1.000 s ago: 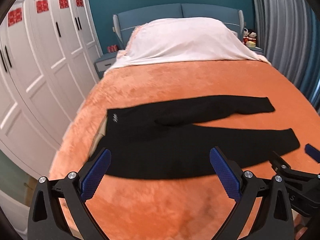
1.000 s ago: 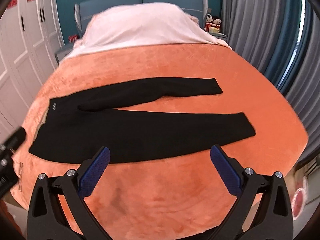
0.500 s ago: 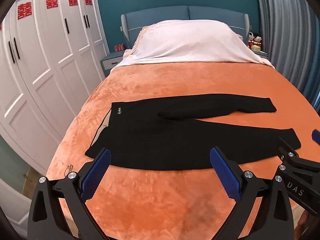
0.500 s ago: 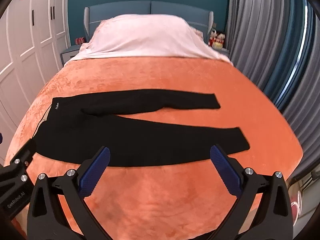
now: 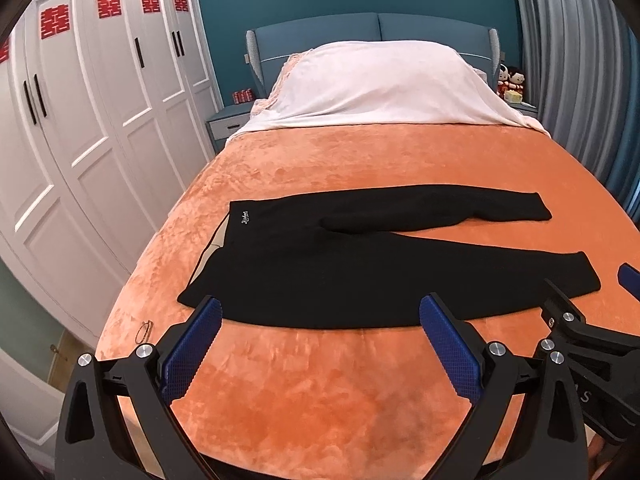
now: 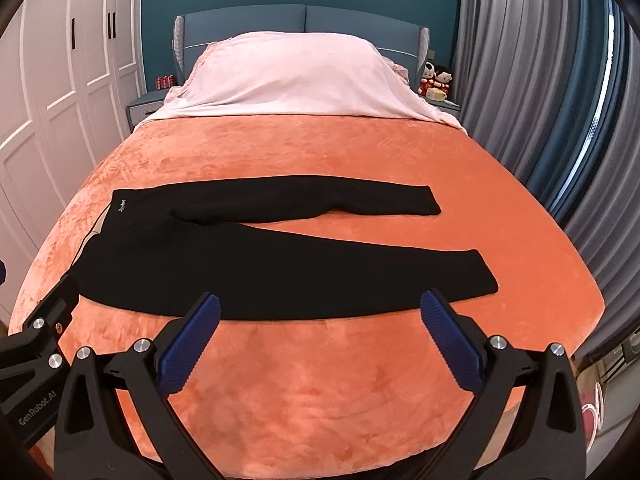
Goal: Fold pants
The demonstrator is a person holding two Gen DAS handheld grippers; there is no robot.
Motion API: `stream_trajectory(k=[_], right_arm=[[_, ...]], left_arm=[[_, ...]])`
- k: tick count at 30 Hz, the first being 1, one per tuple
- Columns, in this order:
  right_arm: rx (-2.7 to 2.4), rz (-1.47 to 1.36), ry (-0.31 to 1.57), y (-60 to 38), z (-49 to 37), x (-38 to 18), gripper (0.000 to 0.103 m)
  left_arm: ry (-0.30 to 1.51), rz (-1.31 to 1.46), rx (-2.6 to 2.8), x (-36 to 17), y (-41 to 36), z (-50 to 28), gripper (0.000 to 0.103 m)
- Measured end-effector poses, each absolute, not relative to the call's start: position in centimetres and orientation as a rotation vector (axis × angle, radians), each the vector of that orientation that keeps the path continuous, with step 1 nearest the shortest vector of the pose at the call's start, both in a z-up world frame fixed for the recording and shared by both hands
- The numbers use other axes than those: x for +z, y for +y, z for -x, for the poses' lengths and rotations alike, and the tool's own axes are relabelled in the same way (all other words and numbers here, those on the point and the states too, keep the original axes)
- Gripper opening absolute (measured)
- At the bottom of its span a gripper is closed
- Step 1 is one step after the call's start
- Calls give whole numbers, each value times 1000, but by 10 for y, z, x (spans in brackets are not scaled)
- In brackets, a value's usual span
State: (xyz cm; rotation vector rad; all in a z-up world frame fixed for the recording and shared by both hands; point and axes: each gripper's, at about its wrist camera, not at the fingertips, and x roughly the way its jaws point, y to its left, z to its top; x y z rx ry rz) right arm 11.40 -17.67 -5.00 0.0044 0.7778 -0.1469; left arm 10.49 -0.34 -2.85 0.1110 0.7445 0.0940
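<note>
Pants (image 5: 360,264): black, laid flat across the orange blanket (image 5: 360,392), waistband toward the wardrobe (image 5: 80,140), legs spread apart toward the curtains (image 6: 540,80).
Left gripper (image 5: 320,320): held above the blanket's near edge, fingers spread wide, nothing gripped.
Right gripper (image 6: 320,316): held likewise, fingers (image 6: 448,340) spread wide, nothing gripped.
Pillows (image 5: 380,80): covered in pink cloth, beyond the pants.

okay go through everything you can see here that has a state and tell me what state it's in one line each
black pants: unfolded, flat on the bed, legs spread apart, waistband to the left
left tool: open, empty, above the blanket
right tool: open, empty, above the blanket
orange blanket: spread over the bed
wardrobe doors: closed
nightstand drawer: closed
</note>
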Motion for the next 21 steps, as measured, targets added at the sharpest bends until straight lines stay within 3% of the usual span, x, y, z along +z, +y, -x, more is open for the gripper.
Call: stream_trajectory(k=[21], right_arm=[[-123, -16, 836, -175, -142, -74, 98]], left_arm=[[810, -105, 121, -56, 9, -136, 98]])
